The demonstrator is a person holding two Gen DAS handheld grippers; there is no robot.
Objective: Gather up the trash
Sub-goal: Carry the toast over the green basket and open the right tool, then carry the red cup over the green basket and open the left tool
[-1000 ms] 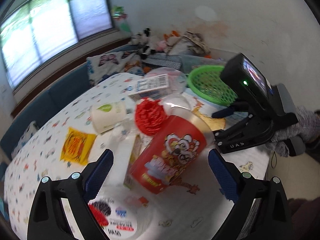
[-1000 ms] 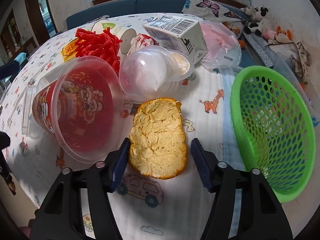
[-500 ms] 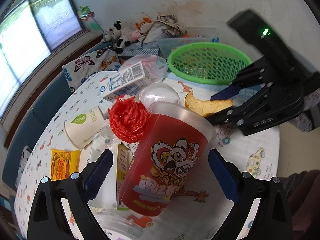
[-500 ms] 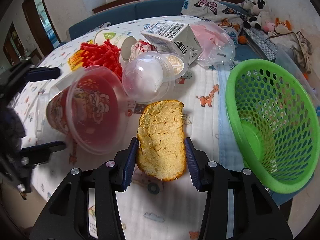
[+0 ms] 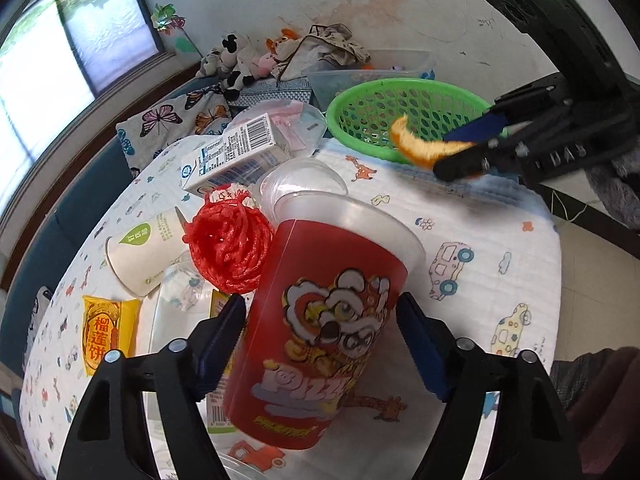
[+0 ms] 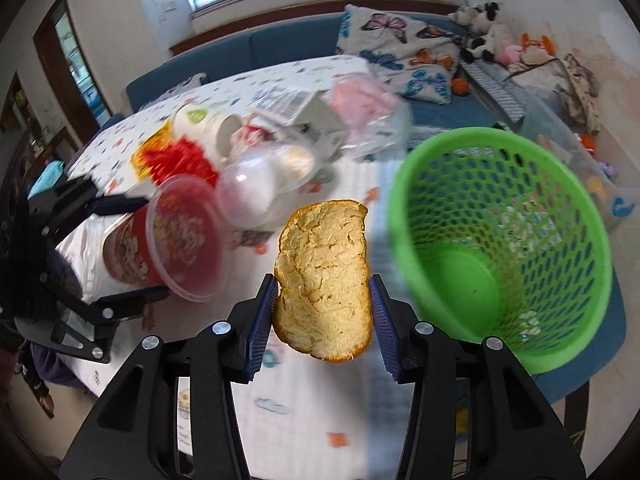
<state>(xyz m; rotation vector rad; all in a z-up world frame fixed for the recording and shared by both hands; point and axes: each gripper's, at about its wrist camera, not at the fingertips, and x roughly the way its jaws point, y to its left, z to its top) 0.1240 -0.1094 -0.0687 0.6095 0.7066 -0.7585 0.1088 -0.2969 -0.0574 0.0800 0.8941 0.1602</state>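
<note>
The right gripper (image 6: pixel 323 314) is clamped on a slice of bread (image 6: pixel 325 280), 1 pad against each side of the slice, which hangs clear of the worktop (image 6: pixel 304 408). In the left wrist view the bread (image 5: pixel 424 145) sits in front of the near rim of the green basket (image 5: pixel 384 118); in the right wrist view the basket (image 6: pixel 500 248) lies just right of the slice, tilted toward the camera, its bottom bare.

The left gripper's (image 5: pixel 320 332) jaws are closing around a red cup (image 5: pixel 320 320) printed with a cartoon lion. The cup lies on its side, mouth pointing away, between the 2 blue pads; the left pad touches its wall, and I cannot tell whether the right pad does.

Beside the cup's mouth sit a ball of red netting (image 5: pixel 230 246), a clear dome lid (image 5: pixel 304 180), a white paper cup (image 5: pixel 142 252) on its side, a milk carton (image 5: pixel 232 156) and a yellow snack packet (image 5: pixel 106 332), all on the patterned cloth covering the worktop.
</note>
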